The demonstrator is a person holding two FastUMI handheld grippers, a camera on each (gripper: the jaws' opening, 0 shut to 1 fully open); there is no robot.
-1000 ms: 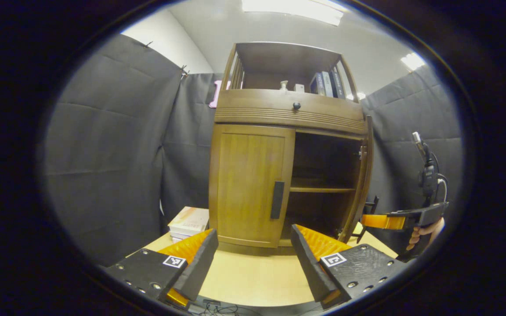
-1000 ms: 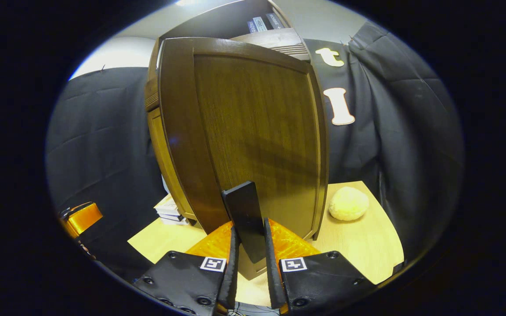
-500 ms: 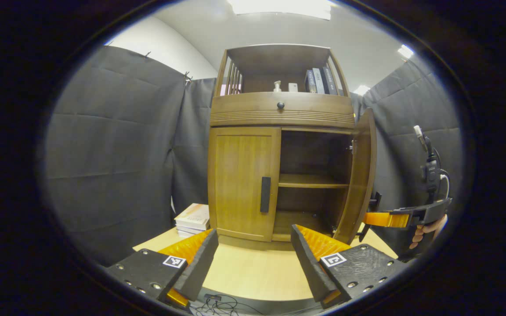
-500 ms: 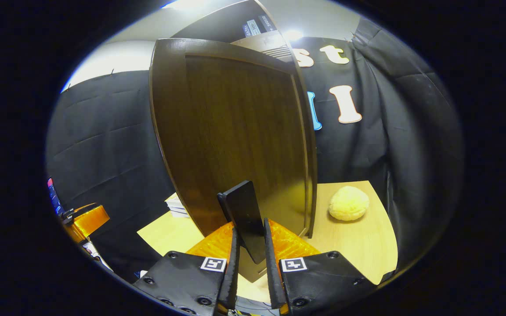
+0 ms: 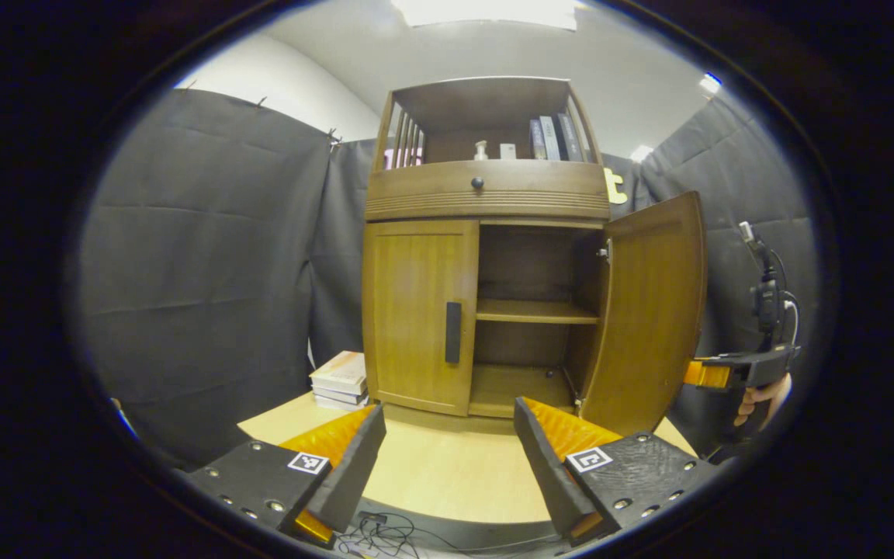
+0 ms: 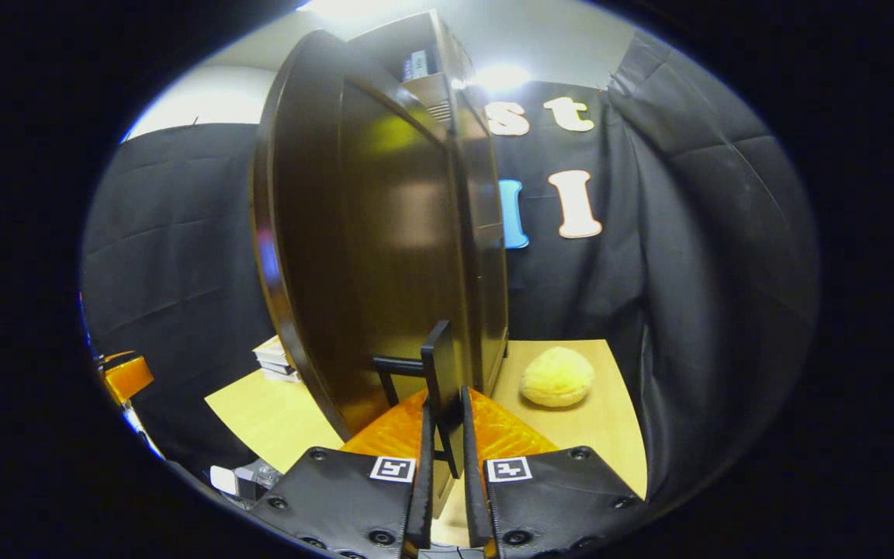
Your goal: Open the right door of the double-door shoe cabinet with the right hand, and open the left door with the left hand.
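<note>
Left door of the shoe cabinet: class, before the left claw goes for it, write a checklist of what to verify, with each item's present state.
1. Right door swung wide open: ok.
2. Right claw shut on the right door's handle: ok, both fingers press on the bar.
3. Left door shut, so this step remains: ok.
4. Left door's handle unobstructed: ok, nothing stands in front of it.
5. Left claw open wide enough to take the handle: ok, open and apart from the cabinet.
6. Stack of books outside the left door's swing: cannot tell; it lies beside the cabinet's left side.
</note>
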